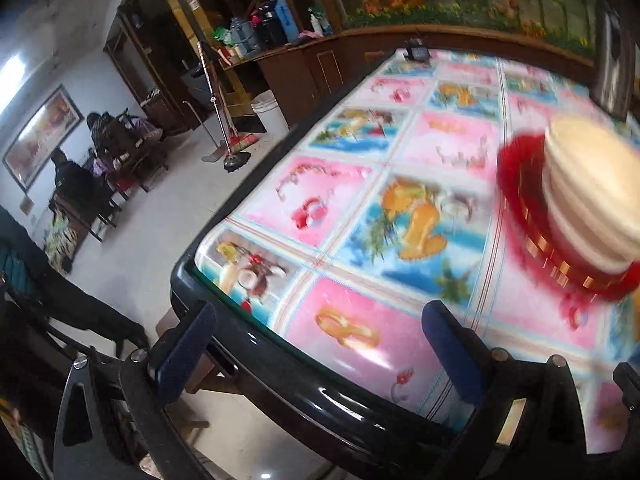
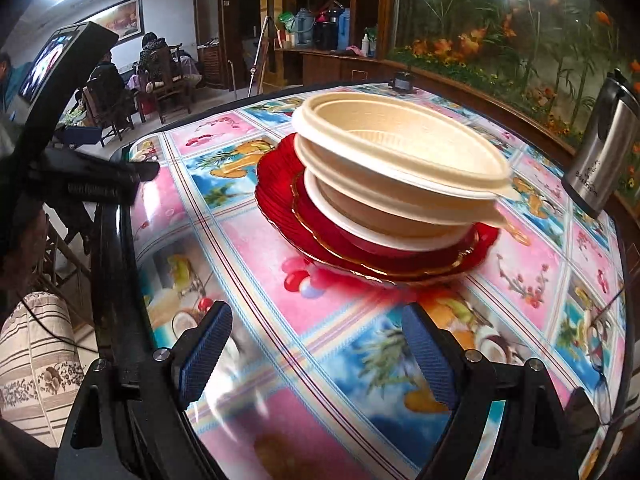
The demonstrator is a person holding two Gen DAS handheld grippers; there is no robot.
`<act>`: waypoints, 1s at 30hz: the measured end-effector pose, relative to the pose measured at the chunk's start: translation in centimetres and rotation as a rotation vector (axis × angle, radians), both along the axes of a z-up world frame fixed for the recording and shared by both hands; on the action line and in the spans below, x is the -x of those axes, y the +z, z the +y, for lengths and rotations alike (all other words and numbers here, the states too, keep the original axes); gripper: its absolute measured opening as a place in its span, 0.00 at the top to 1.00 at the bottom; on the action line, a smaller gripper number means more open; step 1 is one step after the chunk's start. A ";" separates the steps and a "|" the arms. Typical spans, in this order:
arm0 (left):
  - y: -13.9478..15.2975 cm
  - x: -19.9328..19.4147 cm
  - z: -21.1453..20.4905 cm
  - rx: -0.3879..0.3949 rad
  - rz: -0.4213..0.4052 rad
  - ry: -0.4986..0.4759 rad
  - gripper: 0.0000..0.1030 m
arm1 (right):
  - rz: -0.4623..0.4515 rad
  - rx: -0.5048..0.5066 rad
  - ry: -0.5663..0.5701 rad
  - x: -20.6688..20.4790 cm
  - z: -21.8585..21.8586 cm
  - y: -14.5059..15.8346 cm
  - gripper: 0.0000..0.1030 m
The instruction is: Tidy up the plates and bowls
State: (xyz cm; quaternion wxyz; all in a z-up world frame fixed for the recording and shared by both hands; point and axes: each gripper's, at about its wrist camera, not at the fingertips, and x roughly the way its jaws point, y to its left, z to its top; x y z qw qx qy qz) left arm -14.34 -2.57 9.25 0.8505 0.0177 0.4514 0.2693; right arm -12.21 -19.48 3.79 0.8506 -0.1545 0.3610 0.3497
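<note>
A stack of cream bowls (image 2: 400,164) sits on stacked red plates with gold rims (image 2: 316,220) on the patterned table. The same stack shows blurred in the left wrist view, bowls (image 1: 588,188) on red plates (image 1: 532,236), at the right. My right gripper (image 2: 320,344) is open and empty, just in front of the plates, above the tablecloth. My left gripper (image 1: 324,340) is open and empty, over the table's near edge, left of the stack.
A steel kettle (image 2: 604,148) stands at the table's right edge. The table has a black raised rim (image 1: 256,344). A small black device (image 2: 402,80) sits at the far edge. The other hand-held gripper (image 2: 80,176) shows at the left. Chairs and people are beyond.
</note>
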 end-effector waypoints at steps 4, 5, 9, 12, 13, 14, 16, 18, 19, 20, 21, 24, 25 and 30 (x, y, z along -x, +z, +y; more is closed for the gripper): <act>2.8 0.5 0.4 -0.042 -0.109 0.003 0.00 | -0.064 0.016 -0.030 0.4 -0.8 1.2 0.13; 2.9 0.5 0.6 -0.037 -0.123 -0.005 0.00 | -0.079 0.025 -0.022 0.7 -0.9 1.3 0.13; 0.8 -0.8 0.9 -0.079 -0.079 -0.023 0.00 | -0.100 0.055 -0.002 1.4 -0.9 1.0 0.13; 0.6 -0.9 1.7 -0.083 -0.112 -0.015 0.00 | -0.080 0.052 -0.018 0.9 -1.3 0.8 0.13; 0.4 -1.0 2.0 -0.101 -0.118 -0.011 0.00 | -0.074 0.054 -0.021 0.7 -1.3 0.7 0.13; 0.2 -1.0 2.6 -0.114 -0.126 -0.006 0.00 | -0.070 0.051 -0.021 0.6 -1.3 0.6 0.13; 0.0 -0.9 4.2 -0.130 -0.128 0.011 0.00 | -0.074 0.046 -0.010 0.7 -0.9 0.6 0.13; -0.1 -0.9 6.1 -0.156 -0.128 0.042 0.00 | -0.095 0.042 0.012 1.0 -0.2 0.9 0.13; -0.1 -0.7 6.9 -0.162 -0.131 0.055 0.00 | -0.108 0.039 0.025 1.1 0.3 1.0 0.13; -0.1 -0.6 8.4 -0.175 -0.132 0.089 0.00 | -0.119 0.035 0.038 1.3 0.7 1.1 0.13; 0.0 -0.4 9.5 -0.180 -0.135 0.109 0.00 | -0.132 0.031 0.055 1.5 1.3 1.2 0.13; 0.6 0.0 13.2 -0.191 -0.150 0.178 0.00 | -0.143 0.024 0.095 1.5 3.3 1.5 0.13; 0.8 0.2 14.3 -0.183 -0.155 0.195 0.00 | -0.146 0.023 0.103 1.4 3.9 1.7 0.13; 2.2 1.5 18.5 -0.132 -0.210 0.284 0.00 | -0.145 -0.021 0.146 0.7 7.9 3.8 0.13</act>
